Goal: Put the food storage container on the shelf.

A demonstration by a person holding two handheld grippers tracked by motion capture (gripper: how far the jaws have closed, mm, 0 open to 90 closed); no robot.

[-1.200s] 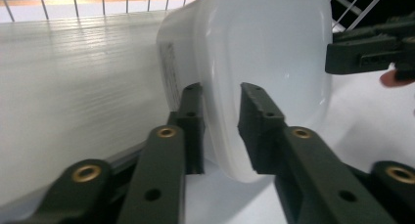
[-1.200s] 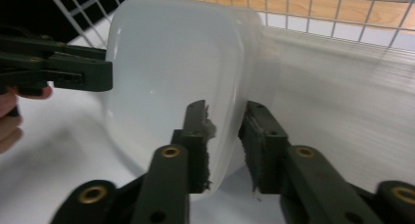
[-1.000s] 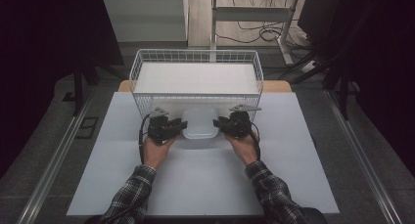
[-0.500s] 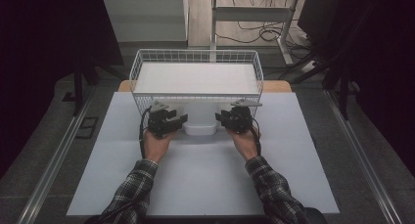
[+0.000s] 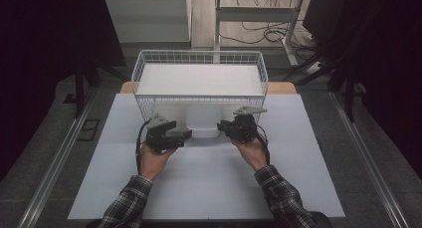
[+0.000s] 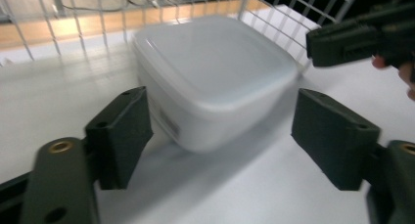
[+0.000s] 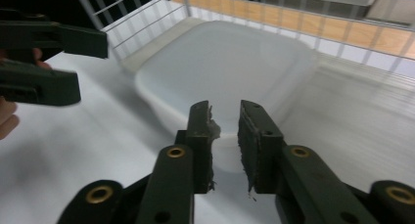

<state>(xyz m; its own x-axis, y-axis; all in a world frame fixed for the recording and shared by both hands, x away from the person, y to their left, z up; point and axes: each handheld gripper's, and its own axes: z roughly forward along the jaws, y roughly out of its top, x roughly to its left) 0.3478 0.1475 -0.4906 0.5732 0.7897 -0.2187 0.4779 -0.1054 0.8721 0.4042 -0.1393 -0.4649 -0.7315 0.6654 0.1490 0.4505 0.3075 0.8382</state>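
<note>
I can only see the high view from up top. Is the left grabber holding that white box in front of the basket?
Observer: No. The left gripper's jaws have just been opening. They stand wide, with the white box just ahead between them and the pads off it.
Operator: What about the other grabber?
Observer: The right gripper's jaws have just been closing to a narrow gap, right at the box's near edge. I cannot tell if they pinch it.
Operator: Does the box have a lid on?
Observer: Yes, a white lid sits flat on top, closed.
</note>
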